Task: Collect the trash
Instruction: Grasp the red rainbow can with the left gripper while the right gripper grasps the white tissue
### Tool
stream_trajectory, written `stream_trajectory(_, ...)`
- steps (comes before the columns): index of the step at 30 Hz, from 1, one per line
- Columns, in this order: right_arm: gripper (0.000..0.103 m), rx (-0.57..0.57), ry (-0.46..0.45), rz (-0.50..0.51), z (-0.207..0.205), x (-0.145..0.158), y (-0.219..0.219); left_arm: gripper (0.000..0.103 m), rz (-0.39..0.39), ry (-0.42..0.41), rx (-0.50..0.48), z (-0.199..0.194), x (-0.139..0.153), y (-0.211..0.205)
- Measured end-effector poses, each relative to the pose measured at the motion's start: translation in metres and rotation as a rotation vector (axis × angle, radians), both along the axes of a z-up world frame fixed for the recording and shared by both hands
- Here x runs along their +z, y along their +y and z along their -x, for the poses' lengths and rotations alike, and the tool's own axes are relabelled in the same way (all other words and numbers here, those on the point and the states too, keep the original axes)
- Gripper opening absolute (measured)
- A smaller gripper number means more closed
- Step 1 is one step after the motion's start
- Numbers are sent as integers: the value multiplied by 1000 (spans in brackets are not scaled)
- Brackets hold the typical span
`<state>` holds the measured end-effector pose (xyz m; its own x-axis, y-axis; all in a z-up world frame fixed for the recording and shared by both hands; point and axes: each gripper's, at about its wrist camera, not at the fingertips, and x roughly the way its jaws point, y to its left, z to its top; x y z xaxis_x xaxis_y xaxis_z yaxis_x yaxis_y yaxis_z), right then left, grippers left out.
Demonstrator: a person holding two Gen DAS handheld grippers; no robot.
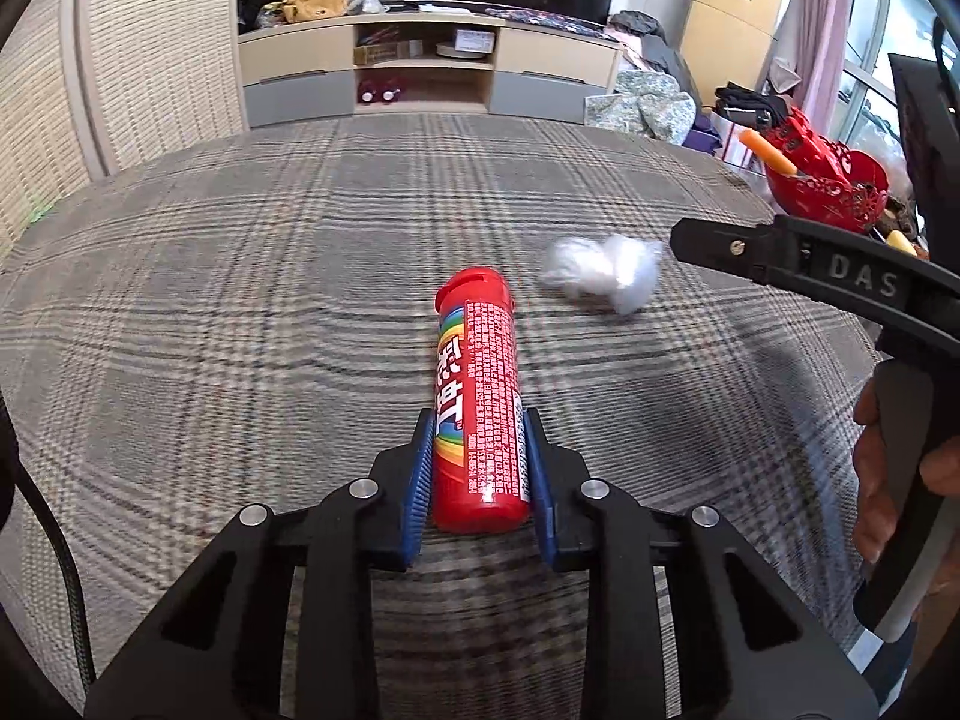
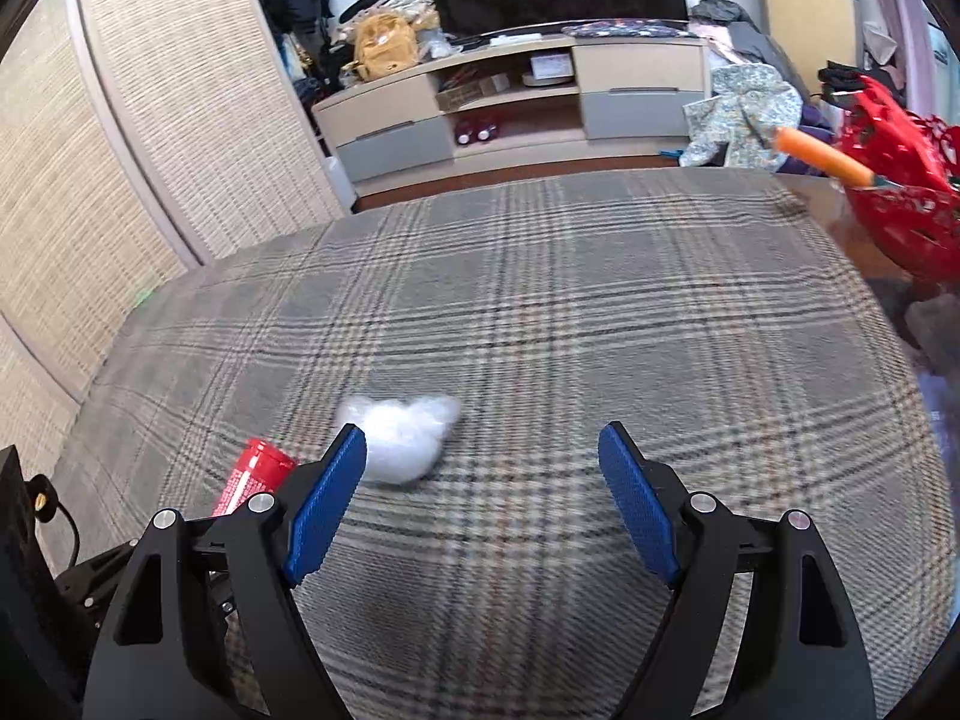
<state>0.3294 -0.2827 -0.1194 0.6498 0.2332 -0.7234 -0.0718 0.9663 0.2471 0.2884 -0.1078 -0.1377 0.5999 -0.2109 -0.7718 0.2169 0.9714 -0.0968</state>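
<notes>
A red candy tube point(image 1: 474, 396) with a rainbow label lies lengthwise on the plaid cloth point(image 1: 240, 300). My left gripper point(image 1: 478, 414) is shut on the tube's near half, with a blue pad against each side. A crumpled white wad point(image 1: 600, 276) lies just beyond it to the right. In the right wrist view my right gripper point(image 2: 481, 431) stands open just above the cloth with nothing between its pads. The white wad point(image 2: 402, 438) sits just beyond its left fingertip point(image 2: 351, 438). The red tube point(image 2: 252, 474) shows partly behind that finger.
A red openwork basket point(image 2: 900, 204) with an orange stick point(image 2: 822, 156) in it stands at the cloth's far right corner. A TV cabinet point(image 2: 510, 108) and piled clothes lie beyond the far edge. A person's hand point(image 1: 882, 480) holds the right tool's handle.
</notes>
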Motion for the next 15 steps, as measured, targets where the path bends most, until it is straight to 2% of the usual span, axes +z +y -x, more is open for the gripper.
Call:
stream_trajectory(5, 62, 37, 18, 36, -15, -8, 28, 27, -6, -11, 12, 3, 5, 16)
stream_trajectory(7, 54, 42, 35, 29, -19, -13, 34, 27, -7, -12, 12, 5, 4, 20)
stream_trajectory(9, 37, 47, 44, 38, -20, -17, 40, 27, -5, -14, 13, 9, 4, 25)
stream_trajectory(11, 29, 47, 32, 57, -13, -18, 43, 27, 0, -11, 13, 12, 3, 25)
stream_trajectory(15, 23, 55, 13, 71, 11, -10, 44, 27, 10, -13, 3, 26, 6, 27)
